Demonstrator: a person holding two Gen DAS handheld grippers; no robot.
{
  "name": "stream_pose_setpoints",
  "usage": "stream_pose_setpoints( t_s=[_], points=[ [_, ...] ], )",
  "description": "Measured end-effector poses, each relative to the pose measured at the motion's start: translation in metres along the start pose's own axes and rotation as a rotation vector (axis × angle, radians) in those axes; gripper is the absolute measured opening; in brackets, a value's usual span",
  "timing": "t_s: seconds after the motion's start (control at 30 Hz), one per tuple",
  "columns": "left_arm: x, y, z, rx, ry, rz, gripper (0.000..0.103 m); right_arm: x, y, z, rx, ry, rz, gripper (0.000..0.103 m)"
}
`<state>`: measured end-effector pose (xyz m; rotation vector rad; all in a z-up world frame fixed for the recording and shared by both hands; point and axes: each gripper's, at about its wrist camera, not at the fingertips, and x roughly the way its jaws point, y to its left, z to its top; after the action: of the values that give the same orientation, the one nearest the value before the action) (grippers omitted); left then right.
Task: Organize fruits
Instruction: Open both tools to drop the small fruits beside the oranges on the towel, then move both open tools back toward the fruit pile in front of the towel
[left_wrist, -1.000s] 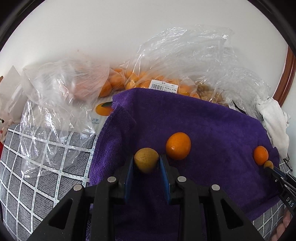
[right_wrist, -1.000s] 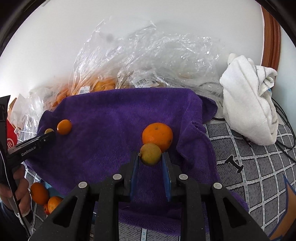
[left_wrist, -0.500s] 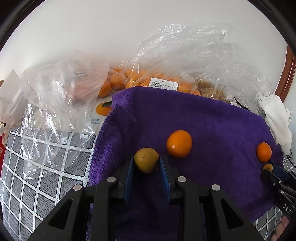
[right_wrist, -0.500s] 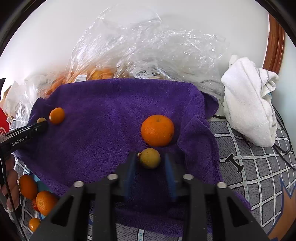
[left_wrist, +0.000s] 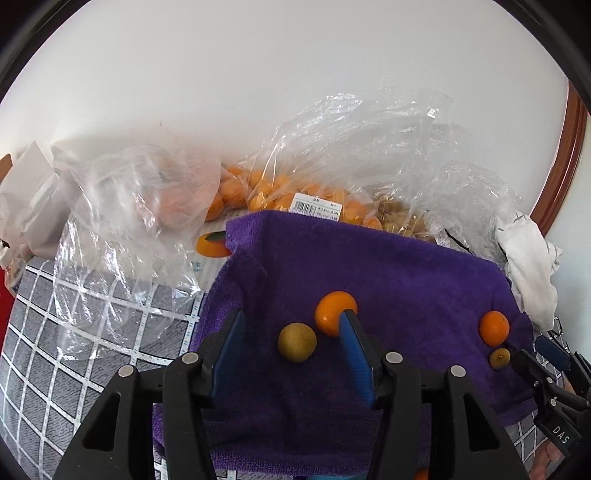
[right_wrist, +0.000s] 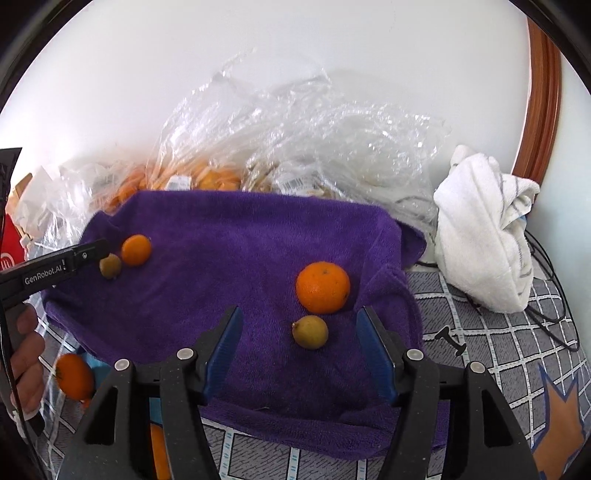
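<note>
Both claws, left claw (left_wrist: 291, 347) and right claw (right_wrist: 299, 338), have just been opening and stand apart around yellow-green fruits (left_wrist: 297, 341) (right_wrist: 310, 331) resting on the purple towel (right_wrist: 240, 258), oranges (left_wrist: 334, 312) (right_wrist: 322, 287) at one o'clock; each is best drawn straight back, clear of the fruit.

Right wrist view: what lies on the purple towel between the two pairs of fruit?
Nothing. In the right wrist view, bare purple towel separates the left pair's orange from the large orange.

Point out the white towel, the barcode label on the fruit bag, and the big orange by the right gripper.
white towel (right_wrist: 484, 229): right wrist view, middle of the bundle.
barcode label (left_wrist: 316, 208): left wrist view, label's centre.
big orange (right_wrist: 322, 287): right wrist view, middle of its peel.
</note>
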<state>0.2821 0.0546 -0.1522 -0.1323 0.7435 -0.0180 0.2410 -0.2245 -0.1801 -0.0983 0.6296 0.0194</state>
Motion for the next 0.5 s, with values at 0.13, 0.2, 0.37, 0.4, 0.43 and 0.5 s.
stream_pose_setpoints(
  t_s=[0.13, 0.2, 0.37, 0.4, 0.43, 0.5],
  points=[
    [-0.026, -0.002, 0.005, 0.008, -0.039, 0.018, 0.051, -0.021, 0.001, 0.011, 0.016, -0.006, -0.032, 0.064],
    [-0.04, 0.0, 0.001, -0.001, -0.046, 0.013, 0.051, -0.039, 0.004, 0.011, 0.012, -0.01, -0.041, 0.064],
    [-0.066, 0.005, -0.018, 0.026, -0.035, 0.044, 0.051, -0.079, 0.013, -0.004, -0.019, -0.068, -0.045, 0.064],
    [-0.07, 0.006, -0.022, 0.027, -0.031, 0.046, 0.051, -0.085, 0.016, -0.01, -0.021, -0.069, -0.042, 0.064],
    [-0.076, 0.008, -0.028, 0.03, -0.023, 0.048, 0.051, -0.088, 0.019, -0.014, -0.021, -0.063, -0.039, 0.063],
    [-0.085, 0.011, -0.04, 0.034, -0.013, 0.054, 0.051, -0.095, 0.025, -0.026, -0.02, -0.048, -0.021, 0.058]
  ],
)
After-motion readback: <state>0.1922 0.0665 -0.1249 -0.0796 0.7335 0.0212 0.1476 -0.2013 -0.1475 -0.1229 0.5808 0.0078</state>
